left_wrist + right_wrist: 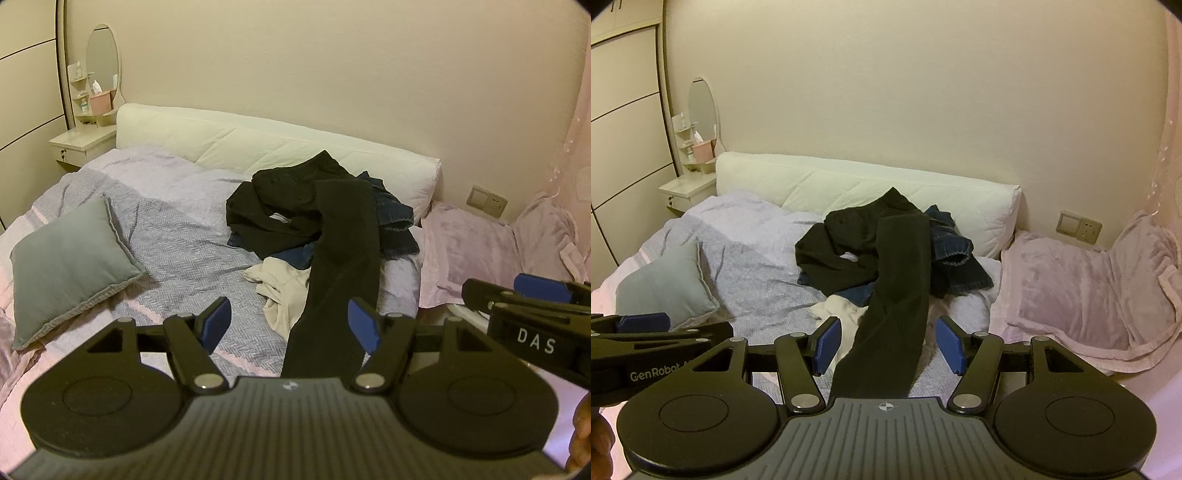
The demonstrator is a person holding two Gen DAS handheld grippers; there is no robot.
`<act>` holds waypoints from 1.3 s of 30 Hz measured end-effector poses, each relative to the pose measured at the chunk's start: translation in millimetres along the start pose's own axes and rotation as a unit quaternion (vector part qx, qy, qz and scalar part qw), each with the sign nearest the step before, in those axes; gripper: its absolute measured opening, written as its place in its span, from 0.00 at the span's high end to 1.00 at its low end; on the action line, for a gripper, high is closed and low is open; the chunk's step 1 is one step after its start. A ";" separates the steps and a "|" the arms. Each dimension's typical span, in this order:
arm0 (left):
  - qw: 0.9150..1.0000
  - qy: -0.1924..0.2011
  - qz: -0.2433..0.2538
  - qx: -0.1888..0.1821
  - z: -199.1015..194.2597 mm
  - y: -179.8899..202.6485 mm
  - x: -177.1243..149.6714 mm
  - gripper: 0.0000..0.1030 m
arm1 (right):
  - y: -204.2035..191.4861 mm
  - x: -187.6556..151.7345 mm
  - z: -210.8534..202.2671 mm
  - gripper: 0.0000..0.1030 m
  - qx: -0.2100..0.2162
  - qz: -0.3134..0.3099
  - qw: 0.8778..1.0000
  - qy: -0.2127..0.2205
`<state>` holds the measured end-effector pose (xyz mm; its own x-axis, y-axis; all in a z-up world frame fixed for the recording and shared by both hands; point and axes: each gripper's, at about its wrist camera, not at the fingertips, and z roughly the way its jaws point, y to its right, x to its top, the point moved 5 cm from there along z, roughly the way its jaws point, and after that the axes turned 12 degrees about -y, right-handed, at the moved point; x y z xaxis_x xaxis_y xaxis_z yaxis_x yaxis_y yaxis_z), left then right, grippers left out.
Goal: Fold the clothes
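A heap of clothes lies on the bed near the headboard: black trousers (332, 236) on top, dark blue jeans (395, 218) behind, a cream garment (280, 291) in front. One black trouser leg (894, 314) stretches from the heap toward me and passes between the pads of both grippers. My left gripper (291, 325) is open, with the leg close to its right pad. My right gripper (886, 345) is open, with the leg between its pads. Neither grips the cloth. The right gripper shows at the right of the left wrist view (535, 295).
The bed has a lilac patterned cover (177, 251) and a white padded headboard (258, 144). A grey cushion (70, 266) lies at the left. A pink blanket (1082, 291) covers something at the right. A dressing table with a mirror (99, 74) stands at the back left.
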<state>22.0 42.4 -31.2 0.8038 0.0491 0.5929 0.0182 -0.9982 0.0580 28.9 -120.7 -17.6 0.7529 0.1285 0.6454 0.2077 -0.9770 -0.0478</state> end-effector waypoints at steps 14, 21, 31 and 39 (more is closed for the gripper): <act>0.999 -0.026 -0.019 0.000 23.8 -11.3 0.5 0.35 | 5.0 -0.3 22.5 0.41 0.009 -0.006 1.000 -0.024; 0.999 -0.044 -0.024 -0.006 48.3 -12.2 7.7 0.35 | 22.2 6.8 46.2 0.41 0.017 -0.007 0.999 -0.039; 0.996 -0.076 -0.056 0.008 108.7 -15.3 34.7 0.35 | 60.1 46.8 116.7 0.42 0.026 -0.025 0.997 -0.071; 0.991 -0.107 -0.078 0.007 189.9 0.9 95.1 0.36 | 91.7 92.7 192.0 0.42 0.034 -0.052 0.993 -0.105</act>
<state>211.4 39.4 -127.3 0.8981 0.1955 0.3939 0.1590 -0.9795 0.1238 237.6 -165.8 -108.6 0.8371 0.2671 0.4774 0.3271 -0.9439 -0.0455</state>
